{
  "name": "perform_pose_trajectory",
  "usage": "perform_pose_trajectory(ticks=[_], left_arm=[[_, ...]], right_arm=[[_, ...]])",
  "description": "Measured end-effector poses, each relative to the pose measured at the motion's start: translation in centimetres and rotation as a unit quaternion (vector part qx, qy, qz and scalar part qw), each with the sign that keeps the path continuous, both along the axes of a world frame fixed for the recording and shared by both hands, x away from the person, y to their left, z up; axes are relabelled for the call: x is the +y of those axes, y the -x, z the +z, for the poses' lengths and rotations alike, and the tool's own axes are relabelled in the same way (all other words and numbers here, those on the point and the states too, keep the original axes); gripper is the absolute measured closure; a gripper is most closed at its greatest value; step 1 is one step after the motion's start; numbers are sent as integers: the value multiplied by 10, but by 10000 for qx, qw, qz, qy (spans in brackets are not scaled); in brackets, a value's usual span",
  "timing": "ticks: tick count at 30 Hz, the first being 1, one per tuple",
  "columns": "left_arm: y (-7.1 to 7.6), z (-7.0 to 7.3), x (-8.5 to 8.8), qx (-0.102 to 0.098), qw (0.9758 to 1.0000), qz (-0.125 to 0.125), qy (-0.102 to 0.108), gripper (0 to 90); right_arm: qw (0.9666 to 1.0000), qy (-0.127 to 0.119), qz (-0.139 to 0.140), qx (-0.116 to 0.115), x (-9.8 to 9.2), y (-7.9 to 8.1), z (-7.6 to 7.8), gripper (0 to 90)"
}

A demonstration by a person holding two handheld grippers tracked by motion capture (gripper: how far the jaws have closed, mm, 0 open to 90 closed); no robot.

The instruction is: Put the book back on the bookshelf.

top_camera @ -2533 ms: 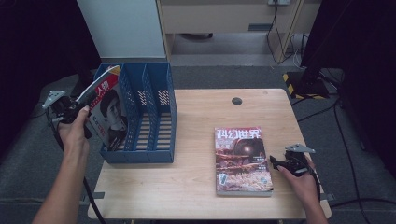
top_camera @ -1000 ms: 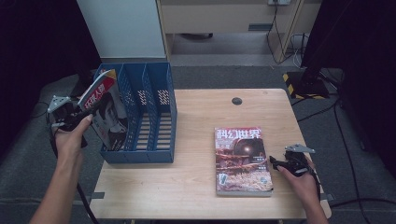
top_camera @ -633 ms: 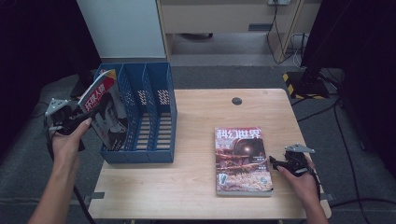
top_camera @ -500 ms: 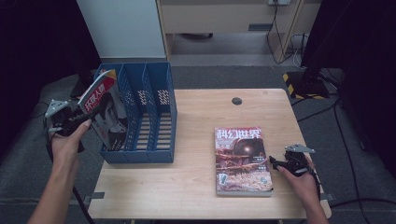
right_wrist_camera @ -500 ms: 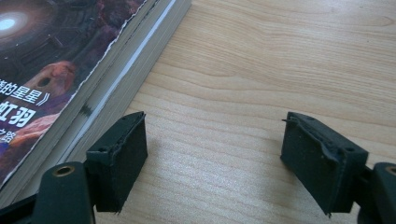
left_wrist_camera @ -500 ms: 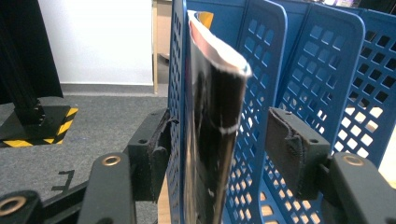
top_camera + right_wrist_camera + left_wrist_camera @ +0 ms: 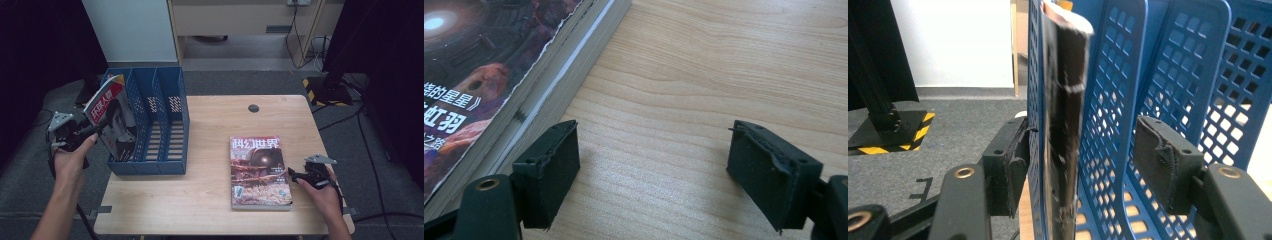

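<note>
Wood table (image 7: 210, 200): blue 3-slot file rack (image 7: 160, 120) at left w/ red-titled mag (image 7: 111, 117) tilted in leftmost slot, straddled by left tongs (image 7: 1083, 170), wide open, no contact. "科幻世界" mag (image 7: 258, 170) lies flat; right tongs (image 7: 654, 170) just beside, open, empty.

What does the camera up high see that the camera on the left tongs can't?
The high view takes in the whole wooden table, the sci-fi magazine lying flat on it, the right tongs beside that magazine, and both hands. The left gripper view gives a close look at the left tongs, whose pads stand apart on either side of the magazine's edge and the outer wall. Both show the blue file rack and the red-topped magazine standing in its leftmost slot.
</note>
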State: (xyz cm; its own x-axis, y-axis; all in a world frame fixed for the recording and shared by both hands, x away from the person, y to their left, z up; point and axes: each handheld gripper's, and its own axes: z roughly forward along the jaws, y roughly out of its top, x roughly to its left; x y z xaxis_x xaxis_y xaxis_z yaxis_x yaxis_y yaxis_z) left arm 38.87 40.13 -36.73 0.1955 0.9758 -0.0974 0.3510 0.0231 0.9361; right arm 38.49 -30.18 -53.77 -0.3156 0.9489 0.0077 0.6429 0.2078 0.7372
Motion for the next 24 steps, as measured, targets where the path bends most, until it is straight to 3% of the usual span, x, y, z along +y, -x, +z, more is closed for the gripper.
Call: perform_pose_trajectory(ticks=[14, 19, 24], left_arm=[[18, -17, -1, 161, 9998, -74, 25, 397], [25, -23, 1, 321, 9994, 7, -103, 397], [31, -26, 3, 329, 9994, -40, -61, 397]], right_arm=[[10000, 18, 47, -1, 0, 0, 0, 194], [10000, 19, 47, -2, 0, 0, 0, 193], [10000, 17, 50, 0, 0, 0, 0, 192]])
